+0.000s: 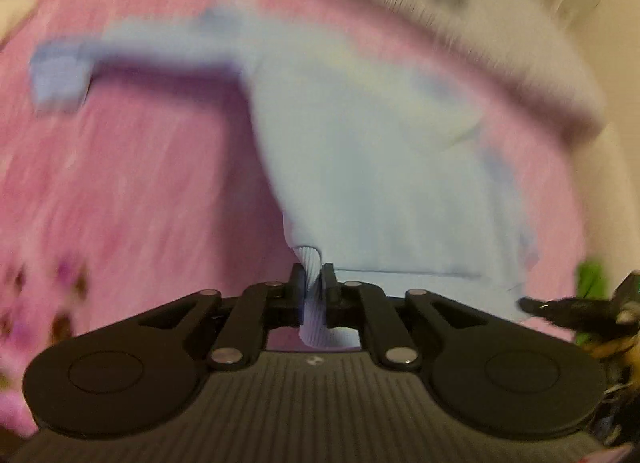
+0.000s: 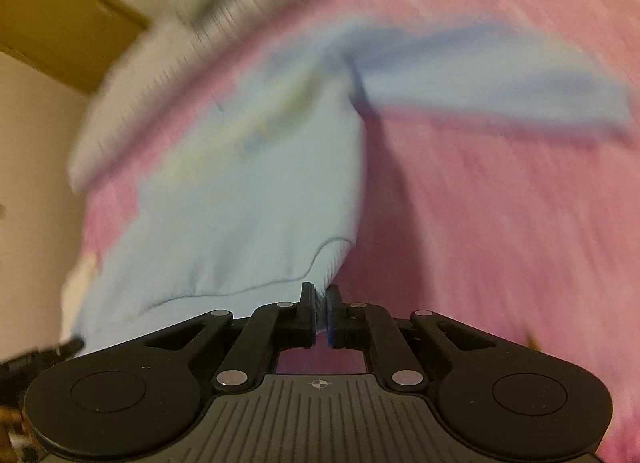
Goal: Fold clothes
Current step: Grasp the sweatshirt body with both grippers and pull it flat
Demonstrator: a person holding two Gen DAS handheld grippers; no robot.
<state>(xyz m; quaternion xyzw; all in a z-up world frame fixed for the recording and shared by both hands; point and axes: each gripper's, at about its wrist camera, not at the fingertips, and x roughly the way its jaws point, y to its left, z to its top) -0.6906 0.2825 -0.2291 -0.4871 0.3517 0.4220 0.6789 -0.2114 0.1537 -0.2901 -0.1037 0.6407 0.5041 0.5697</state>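
Note:
A light blue long-sleeved top [image 1: 360, 167] hangs over a pink blanket, blurred by motion. My left gripper [image 1: 314, 283] is shut on the ribbed hem at its left bottom corner. One sleeve [image 1: 80, 67] stretches out to the left with a darker blue cuff. In the right wrist view the same top [image 2: 240, 191] fills the left half, and my right gripper [image 2: 320, 303] is shut on its ribbed hem at the right bottom corner. The other sleeve [image 2: 500, 83] trails off to the right. The tip of the right gripper [image 1: 568, 309] shows at the left view's right edge.
The pink blanket [image 1: 120, 203] covers the surface under the top. A pale striped cloth [image 1: 460, 23] lies along its far edge. A cream wall and a brown door frame [image 2: 60, 23] stand beyond. Something green [image 1: 588, 279] shows at the far right.

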